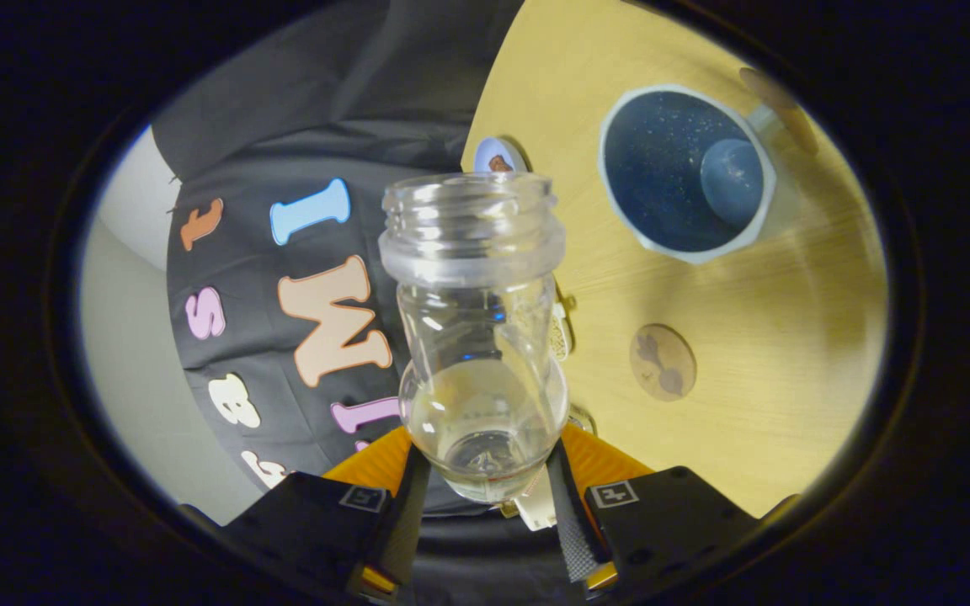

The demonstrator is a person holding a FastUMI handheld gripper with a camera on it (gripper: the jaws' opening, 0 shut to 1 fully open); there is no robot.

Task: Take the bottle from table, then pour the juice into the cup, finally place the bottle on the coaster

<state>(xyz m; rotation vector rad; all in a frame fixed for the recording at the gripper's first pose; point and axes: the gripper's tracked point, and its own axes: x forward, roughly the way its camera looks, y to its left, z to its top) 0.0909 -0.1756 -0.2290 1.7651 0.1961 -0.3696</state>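
My gripper (485,497) is shut on the lower body of a clear plastic bottle (475,337), one finger on each side. The bottle has no cap, and its open threaded mouth points away from me. A thin pool of pale liquid sits near its base. The whole view is rolled, so the wooden table (788,337) stands to the right of the bottle. A dark blue cup (670,168) with a pale rim stands on the table, beyond the bottle's mouth and to the right, and I look into its opening. A round brown coaster (662,362) lies on the table between the cup and my fingers.
A small round pale-blue object (498,156) lies at the table's edge just behind the bottle's mouth. A brown wooden piece (775,101) shows beyond the cup. The booth's black cloth wall hangs left of the table, with a pale wall farther left.
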